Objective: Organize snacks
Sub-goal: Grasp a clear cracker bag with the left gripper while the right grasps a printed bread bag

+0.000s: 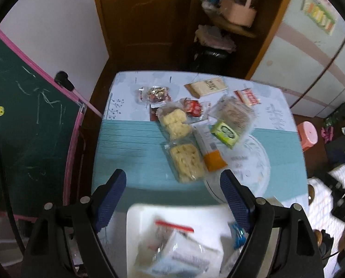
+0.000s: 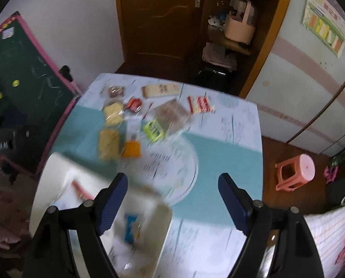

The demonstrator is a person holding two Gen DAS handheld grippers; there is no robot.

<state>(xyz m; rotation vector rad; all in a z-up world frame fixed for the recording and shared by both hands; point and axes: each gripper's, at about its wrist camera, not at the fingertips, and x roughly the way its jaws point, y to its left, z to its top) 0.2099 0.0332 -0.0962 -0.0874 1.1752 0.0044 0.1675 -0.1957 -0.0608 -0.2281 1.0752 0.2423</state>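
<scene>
With both grippers, left gripper (image 1: 173, 186) and right gripper (image 2: 172, 186), spread empty, the cracker packet (image 1: 185, 161) lies just ahead of the left, long axis pointing away, beyond the white bin (image 1: 135, 231).

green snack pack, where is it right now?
Mid-table in both views: the green snack pack lies on the corner of the clear brown-biscuit bag, right of the white-and-orange pouch.

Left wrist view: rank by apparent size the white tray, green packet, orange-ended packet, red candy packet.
1. White tray, though nearest the camera, so partly inflated.
2. Orange-ended packet.
3. Green packet.
4. Red candy packet, close to the green one; it lies farther back.
</scene>
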